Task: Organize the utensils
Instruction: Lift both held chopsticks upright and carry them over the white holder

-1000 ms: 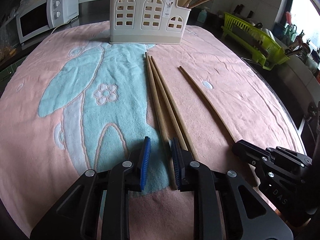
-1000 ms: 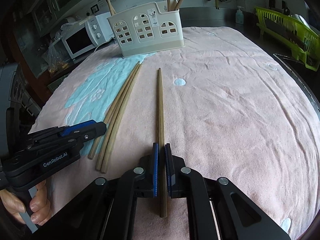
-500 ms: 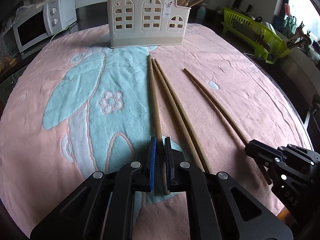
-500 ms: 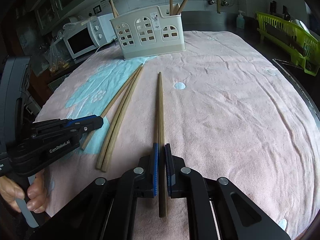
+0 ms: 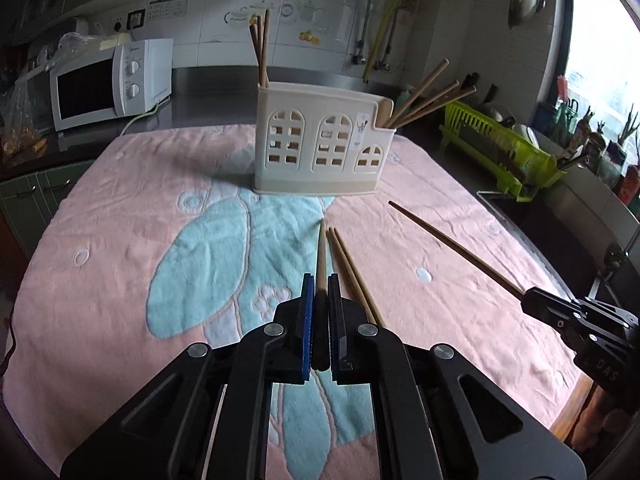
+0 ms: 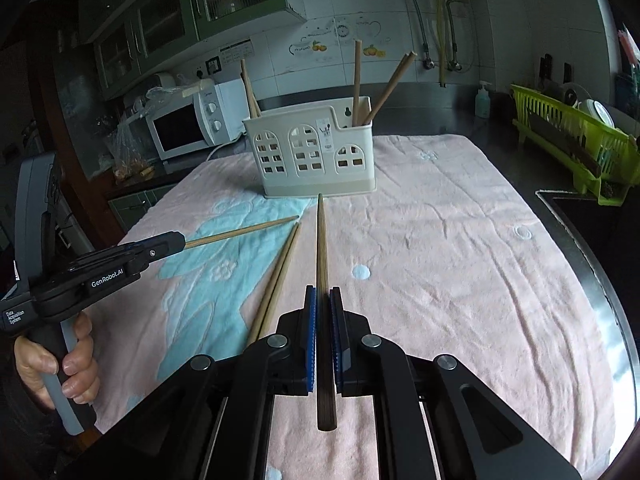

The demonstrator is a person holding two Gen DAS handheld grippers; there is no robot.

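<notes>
My left gripper is shut on one wooden chopstick, held above the towel and pointing at the cream utensil holder. Two more chopsticks lie side by side on the towel just to its right. My right gripper is shut on another chopstick, also raised and aimed at the holder. The right wrist view shows the left gripper with its chopstick at the left, and the lying pair. Several chopsticks stand in the holder.
A pink and blue towel covers the table. A white microwave stands at the back left, a green dish rack at the right, a soap bottle behind. The metal table edge runs along the right.
The left gripper closed on the leftmost chopstick. Both grippers then rose and tipped up, each lifting its chopstick off the towel; two chopsticks stayed lying.
</notes>
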